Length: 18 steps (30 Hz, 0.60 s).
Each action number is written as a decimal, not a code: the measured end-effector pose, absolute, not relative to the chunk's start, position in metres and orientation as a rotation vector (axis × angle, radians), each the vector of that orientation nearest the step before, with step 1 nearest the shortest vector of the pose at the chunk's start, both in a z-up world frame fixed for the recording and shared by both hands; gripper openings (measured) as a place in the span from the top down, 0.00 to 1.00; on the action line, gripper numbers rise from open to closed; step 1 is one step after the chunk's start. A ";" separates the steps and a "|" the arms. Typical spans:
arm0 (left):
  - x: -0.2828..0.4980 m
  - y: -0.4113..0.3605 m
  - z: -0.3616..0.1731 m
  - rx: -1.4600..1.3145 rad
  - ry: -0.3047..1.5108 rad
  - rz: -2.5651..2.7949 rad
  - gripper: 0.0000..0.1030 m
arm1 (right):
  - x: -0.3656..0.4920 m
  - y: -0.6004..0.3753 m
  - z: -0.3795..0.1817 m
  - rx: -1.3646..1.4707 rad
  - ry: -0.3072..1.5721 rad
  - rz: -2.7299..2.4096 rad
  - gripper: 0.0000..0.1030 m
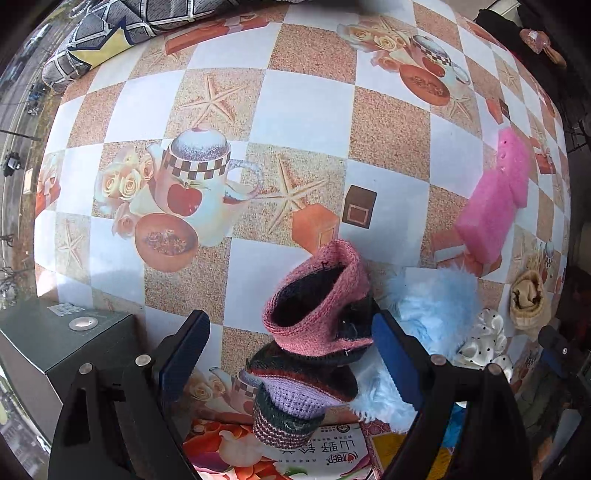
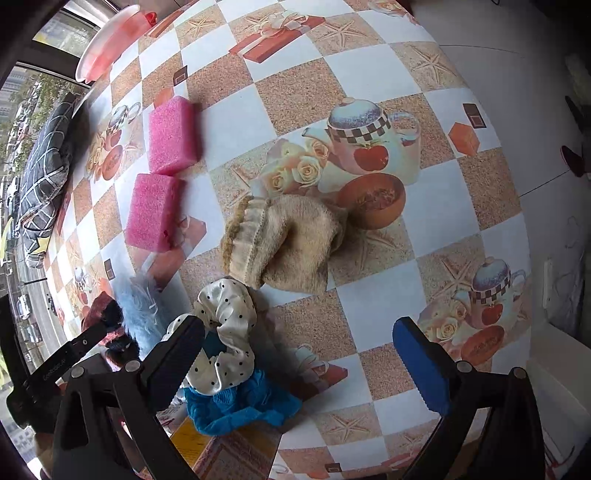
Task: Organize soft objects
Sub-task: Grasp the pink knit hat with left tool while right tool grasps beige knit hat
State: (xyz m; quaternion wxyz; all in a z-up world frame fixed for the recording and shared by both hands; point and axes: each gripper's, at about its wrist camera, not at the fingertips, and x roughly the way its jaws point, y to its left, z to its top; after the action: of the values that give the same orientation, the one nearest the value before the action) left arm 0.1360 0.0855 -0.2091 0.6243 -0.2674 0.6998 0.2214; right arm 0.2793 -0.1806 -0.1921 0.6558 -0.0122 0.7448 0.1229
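1. Left tool: jaws wide apart, pointing down at the bench, nothing clamped.
2. Between the left jaws, not pressed by either pad: knitted pouch, pink rim with dark lining, mouth open upward, leaning on a stack of crocheted pieces in purple, dark and striped yarn.
3. Just right of the pouch: fluffy light-blue item, partly behind the right-hand blue pad of the left tool.
4. Further right in the left wrist view: white polka-dot scrunchie, beige fleece sock near the bench edge, pink foam blocks up the right side.
5. Grey metal box at lower left, beside the left tool; printed packet under the crochet stack.
6. Patterned grey cushion at the far left corner of the bench.
7. Right tool: jaws wide apart, empty, bare checked cloth between them.
8. Right wrist view: scrunchie touching the left-hand pad of the right tool, lying on a blue knitted item.
9. Beige sock in mid-bench, cuff toward the scrunchie, just beside it.
10. Two pink foam blocks side by side, left of the sock and apart from it.
11. Pink plate at the far left bench edge.
12. Left tool body visible at lower left of the right wrist view, near the blue fluff.
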 end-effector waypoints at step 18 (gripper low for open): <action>0.162 0.068 -0.235 -0.544 1.671 0.443 0.29 | 0.297 -0.138 -0.250 -0.288 1.771 0.276 0.00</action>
State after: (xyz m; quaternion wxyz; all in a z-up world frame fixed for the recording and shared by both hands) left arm 0.1625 0.0676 -0.2350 0.6169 -0.2364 0.7256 0.1926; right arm 0.2973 -0.1382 -0.2496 0.6155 -0.1251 0.7689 0.1197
